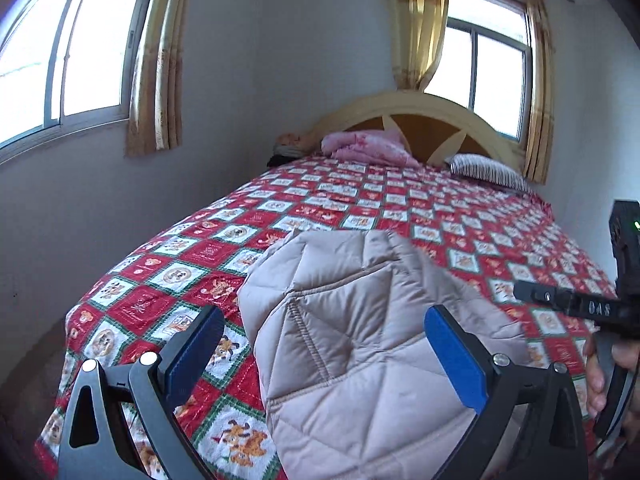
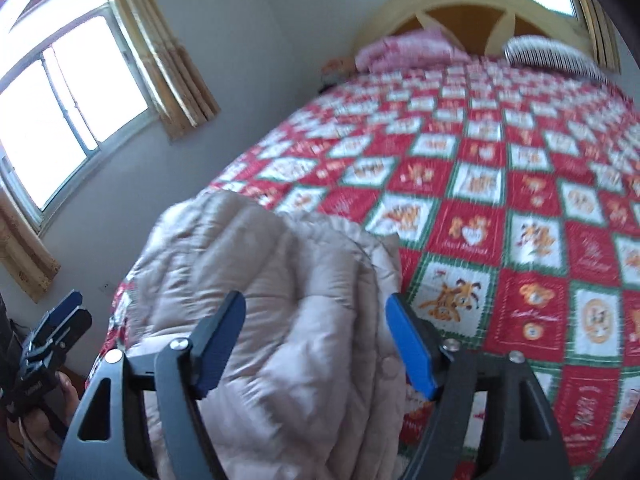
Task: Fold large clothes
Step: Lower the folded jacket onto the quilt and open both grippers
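Daylit interior, windows (image 1: 76, 52) blown out white; strong fisheye bending with dark vignetted corners; left view sharp, right view motion-blurred across bedspread (image 2: 500, 184) and jacket (image 2: 260, 280)

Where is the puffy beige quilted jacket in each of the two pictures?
Left wrist view: the puffy beige quilted jacket fills the lower middle, lying on the bed's near end between the open left gripper fingers.
Right wrist view: the jacket sits lower left of centre, between the open right gripper fingers, none pressing it.
Shared landmark: the rounded yellow wooden headboard at the far end of the red checked bedspread.
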